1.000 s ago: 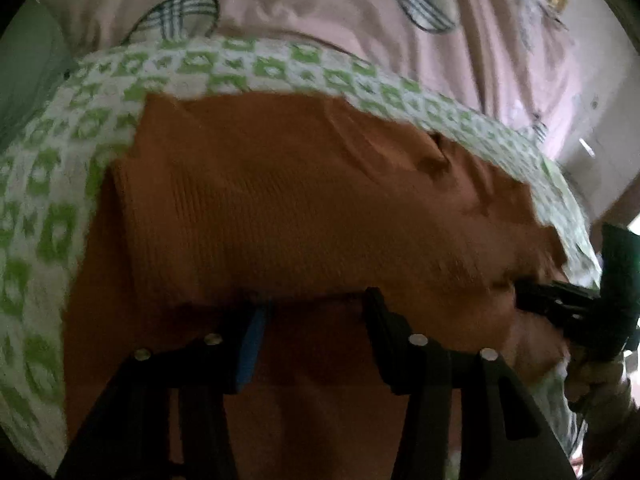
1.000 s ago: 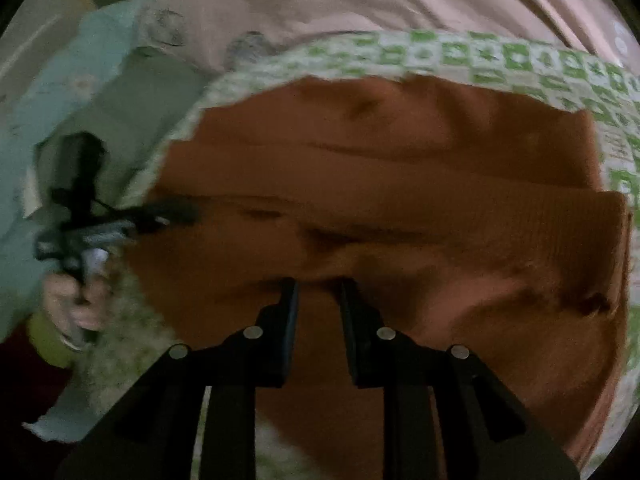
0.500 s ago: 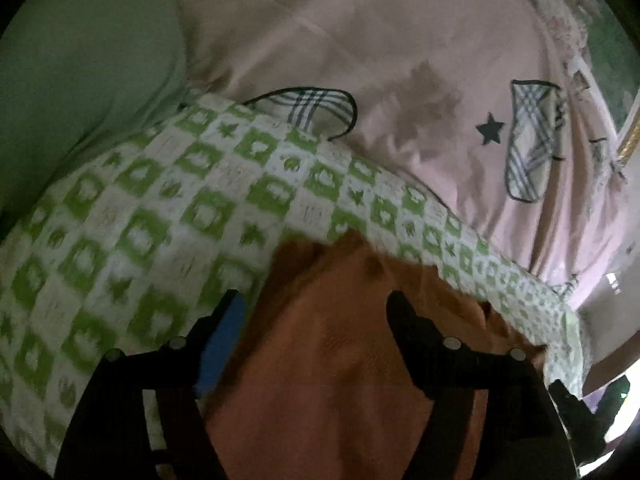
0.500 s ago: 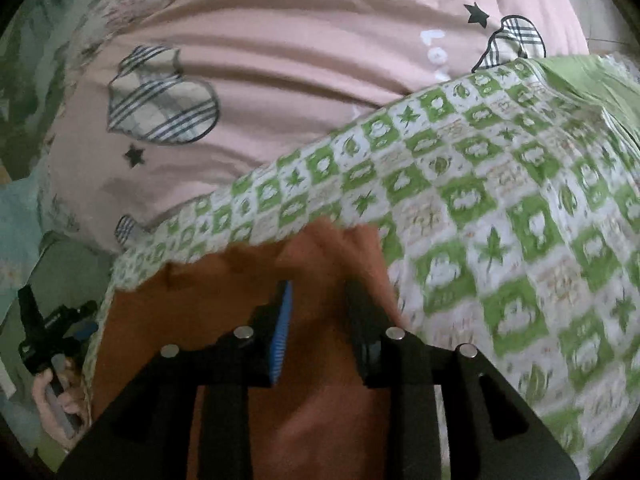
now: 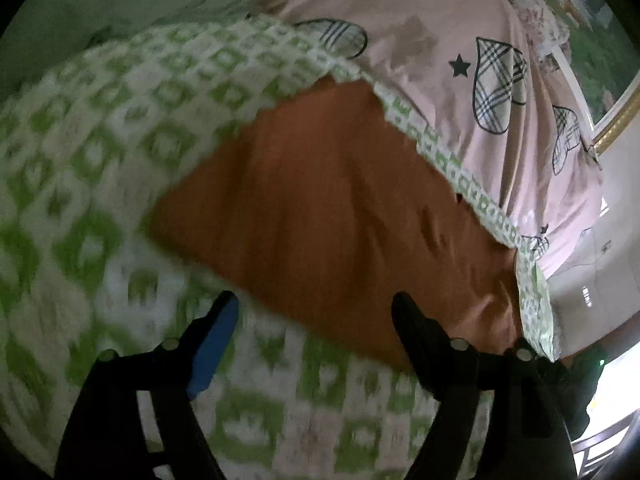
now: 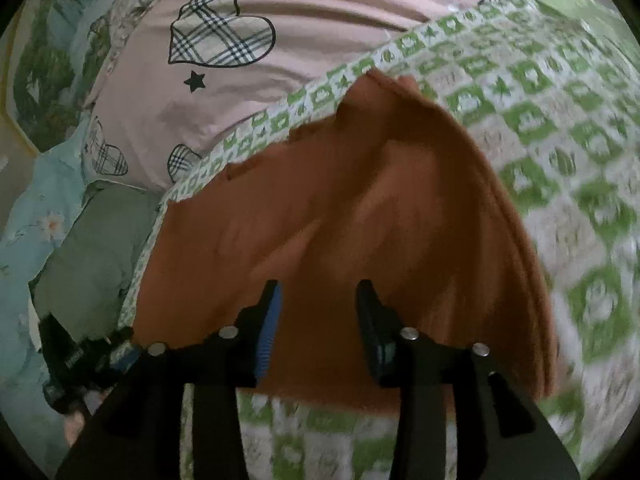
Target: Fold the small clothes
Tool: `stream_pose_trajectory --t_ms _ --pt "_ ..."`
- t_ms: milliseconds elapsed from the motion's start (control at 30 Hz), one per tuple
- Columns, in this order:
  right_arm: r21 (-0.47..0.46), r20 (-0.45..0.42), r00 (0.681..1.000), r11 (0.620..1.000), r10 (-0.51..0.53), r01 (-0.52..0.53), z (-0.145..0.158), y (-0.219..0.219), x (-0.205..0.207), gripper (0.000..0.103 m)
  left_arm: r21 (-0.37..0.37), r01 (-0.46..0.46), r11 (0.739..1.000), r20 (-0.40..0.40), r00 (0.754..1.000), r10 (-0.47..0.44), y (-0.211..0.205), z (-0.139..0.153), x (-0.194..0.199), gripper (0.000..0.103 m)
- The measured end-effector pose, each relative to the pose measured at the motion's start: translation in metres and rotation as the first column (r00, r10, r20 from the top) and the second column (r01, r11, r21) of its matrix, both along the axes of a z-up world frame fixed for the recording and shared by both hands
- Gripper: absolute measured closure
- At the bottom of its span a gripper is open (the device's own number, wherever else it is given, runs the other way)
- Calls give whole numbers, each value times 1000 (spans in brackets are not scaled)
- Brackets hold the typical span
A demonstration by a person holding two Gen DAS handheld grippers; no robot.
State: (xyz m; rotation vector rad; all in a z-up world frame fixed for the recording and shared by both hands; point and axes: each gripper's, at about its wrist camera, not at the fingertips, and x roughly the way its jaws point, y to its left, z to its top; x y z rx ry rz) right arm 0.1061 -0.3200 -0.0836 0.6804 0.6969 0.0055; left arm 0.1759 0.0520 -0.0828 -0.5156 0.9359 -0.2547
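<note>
An orange knit garment [image 5: 340, 204] lies folded on a green-and-white patterned cloth [image 5: 100, 152]. My left gripper [image 5: 316, 308] is open and empty, its jaws wide apart just above the garment's near edge. In the right wrist view the same garment [image 6: 360, 208] fills the middle, lying on the patterned cloth [image 6: 560, 120]. My right gripper [image 6: 318, 300] is open and empty over the garment's near part. The left gripper [image 6: 84, 356] shows dimly at the lower left of the right wrist view.
A pink bedsheet with plaid hearts and stars [image 5: 480, 40] lies beyond the patterned cloth, also in the right wrist view [image 6: 280, 40]. A grey-green fabric [image 6: 100, 248] and a light blue floral cloth [image 6: 36, 216] lie at the left. A gold-edged frame [image 5: 616, 120] stands at the far right.
Both grippers carried the garment's near edge forward over itself, then opened and let go. Both have since drawn back toward the near edge; the garment now lies folded.
</note>
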Motion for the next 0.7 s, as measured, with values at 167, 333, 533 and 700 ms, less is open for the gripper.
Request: stream_pose_trajectory --t_ms 167,333,533,700 --pt "12 11 1000 1000 22 -22 4 11 -9 45 -2 3 1000 -25 1000 -3 -5 -12 -4 22" --pt "21 14 999 999 46 -47 7 22 -14 44 -61 -44 997 -29 999 42 4 -17 10 21" --pt "23 17 998 998 63 -63 9 26 -13 44 -90 -103 991 -16 995 102 14 -18 36 21" --pt "25 -2 998 998 60 -60 3 19 -11 44 -78 -142 987 0 990 142 16 -17 51 25"
